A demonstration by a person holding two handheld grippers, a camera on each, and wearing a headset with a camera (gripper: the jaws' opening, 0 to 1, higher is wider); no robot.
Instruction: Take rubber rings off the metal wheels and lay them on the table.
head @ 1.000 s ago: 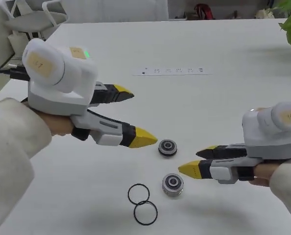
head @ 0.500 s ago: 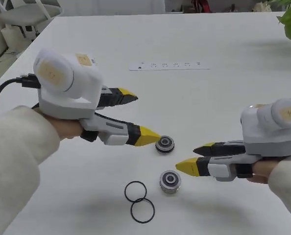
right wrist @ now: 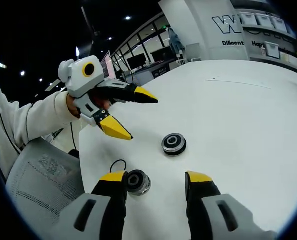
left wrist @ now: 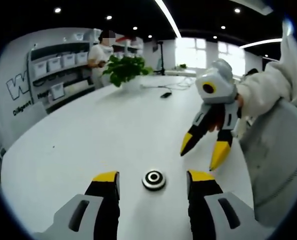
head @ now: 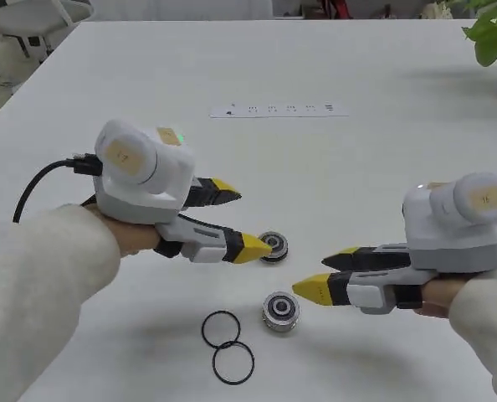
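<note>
Rubber rings (head: 228,344), two thin black loops, lie flat on the white table (head: 382,167) closest to the person, one overlapping the other's edge. Just beyond them to the right stands the near wheel (head: 280,310), its rim silvery, close by the lower tip of the right gripper (head: 322,274). In the right gripper view this wheel sits just inside one jaw tip. The right gripper's jaws are spread wide and hold nothing. Farther on, the far wheel (head: 273,246) rests on the table with a darker rim. The left gripper (head: 242,219) points at it, jaws likewise wide and bare, and its lower tip overlaps the wheel in the head view. Whether they touch I cannot tell. In the left gripper view the wheel lies ahead between the jaws. Well beyond lies a white strip (head: 274,109), and a plant (head: 487,38) stands at the far corner.
</note>
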